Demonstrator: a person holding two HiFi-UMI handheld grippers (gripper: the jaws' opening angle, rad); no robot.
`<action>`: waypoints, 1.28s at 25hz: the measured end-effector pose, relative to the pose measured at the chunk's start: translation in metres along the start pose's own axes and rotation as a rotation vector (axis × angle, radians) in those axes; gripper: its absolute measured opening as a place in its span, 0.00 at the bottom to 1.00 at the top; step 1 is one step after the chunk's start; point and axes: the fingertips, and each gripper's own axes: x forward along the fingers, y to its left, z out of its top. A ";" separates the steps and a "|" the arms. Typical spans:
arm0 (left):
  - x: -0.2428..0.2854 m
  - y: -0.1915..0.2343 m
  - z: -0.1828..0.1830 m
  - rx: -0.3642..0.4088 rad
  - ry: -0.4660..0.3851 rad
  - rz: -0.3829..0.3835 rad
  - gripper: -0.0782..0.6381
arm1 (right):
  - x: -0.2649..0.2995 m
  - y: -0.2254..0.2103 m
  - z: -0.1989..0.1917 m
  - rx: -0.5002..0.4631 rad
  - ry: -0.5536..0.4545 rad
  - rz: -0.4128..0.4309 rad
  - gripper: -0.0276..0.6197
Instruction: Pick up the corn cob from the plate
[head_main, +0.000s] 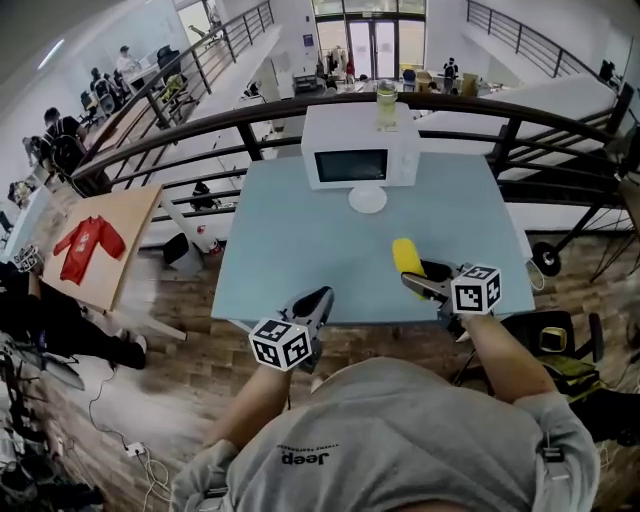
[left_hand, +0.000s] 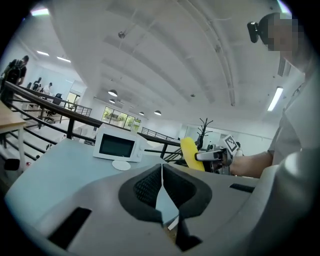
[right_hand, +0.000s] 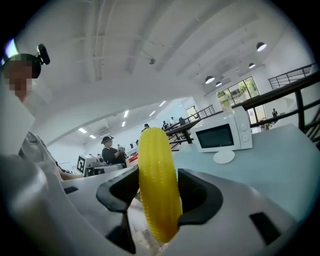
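In the head view the yellow corn cob (head_main: 406, 255) sticks out forward over the near right part of the pale blue table (head_main: 300, 230), with my right gripper (head_main: 415, 275) shut on it. Seen from the right gripper view, the cob (right_hand: 157, 190) stands upright, pinched between the dark pads. The small white plate (head_main: 367, 199) lies bare in front of the microwave (head_main: 360, 147), well beyond the cob. My left gripper (head_main: 318, 300) hovers at the table's near edge. Its pads meet with nothing between them (left_hand: 161, 172). The left gripper view also catches the cob (left_hand: 189, 152) off to the right.
A cup (head_main: 386, 103) stands on top of the microwave at the table's far edge, with a dark railing (head_main: 500, 110) just behind. A wooden side table with a red garment (head_main: 90, 245) stands to the left. A chair (head_main: 560, 340) sits at the right.
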 end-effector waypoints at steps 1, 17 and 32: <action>0.003 0.000 -0.006 -0.002 0.014 0.004 0.15 | -0.001 -0.005 -0.007 0.021 0.007 0.001 0.43; 0.003 0.055 -0.107 -0.078 0.230 0.075 0.15 | 0.024 -0.043 -0.108 0.276 0.117 -0.023 0.43; 0.022 0.058 -0.111 -0.097 0.244 0.054 0.15 | 0.025 -0.058 -0.127 0.342 0.161 -0.027 0.43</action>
